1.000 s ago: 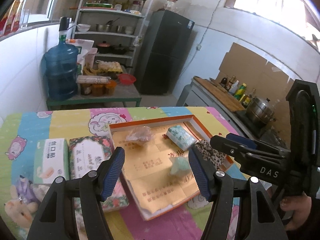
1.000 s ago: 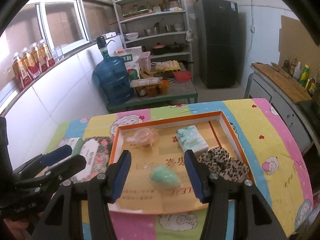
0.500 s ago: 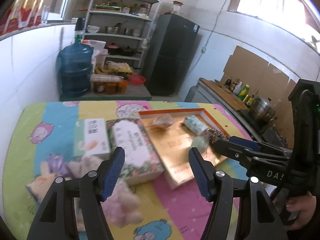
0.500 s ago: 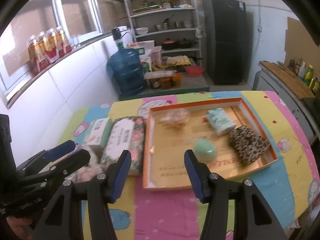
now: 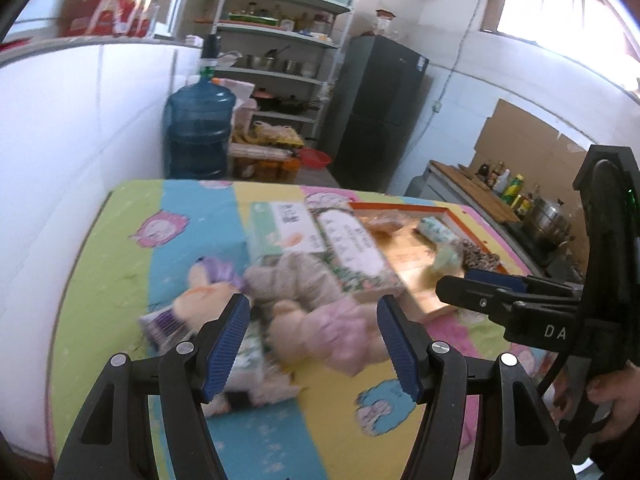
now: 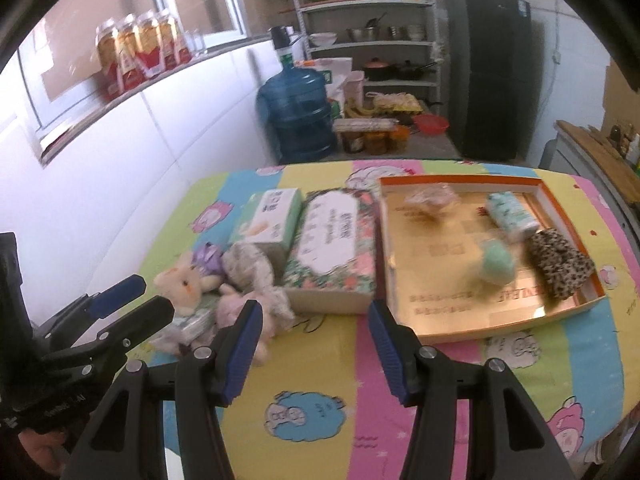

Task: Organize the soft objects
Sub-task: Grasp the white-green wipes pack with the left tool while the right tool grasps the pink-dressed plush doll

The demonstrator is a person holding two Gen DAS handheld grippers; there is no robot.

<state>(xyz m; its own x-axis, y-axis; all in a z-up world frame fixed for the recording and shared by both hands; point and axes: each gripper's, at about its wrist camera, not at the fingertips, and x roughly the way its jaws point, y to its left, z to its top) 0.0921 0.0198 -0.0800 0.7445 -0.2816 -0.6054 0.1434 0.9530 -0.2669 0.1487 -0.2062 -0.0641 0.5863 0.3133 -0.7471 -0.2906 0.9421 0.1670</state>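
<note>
A pile of plush toys lies at the left of the cartoon-print table: a pink plush [image 5: 340, 332] [image 6: 236, 308], a grey plush [image 5: 296, 280] [image 6: 248, 268] and a rabbit with a purple bow [image 5: 208, 292] [image 6: 186, 284]. My left gripper [image 5: 312, 312] [image 6: 152, 296] hovers open just short of the pile, holding nothing. The right gripper [image 6: 316, 316] [image 5: 468, 284] is open and empty over the table, right of the pile. The orange-rimmed tray [image 6: 568, 216] [image 5: 400, 205] holds a green soft ball [image 6: 496, 264], a leopard-print cloth [image 6: 560, 264], a small tissue pack [image 6: 512, 212] and a clear-wrapped item [image 6: 432, 200].
A green tissue box [image 6: 272, 220] and a floral tissue pack [image 6: 336, 244] lie between the plush pile and the tray. A white wall runs along the table's left side. Behind stand a water bottle [image 6: 298, 112], a shelf and a dark fridge [image 6: 488, 68]. A hand [image 5: 608, 396] holds the right gripper.
Both grippers have swung left, away from the tray and toward the plush pile, which has come into view. Their jaws stand as wide as before.
</note>
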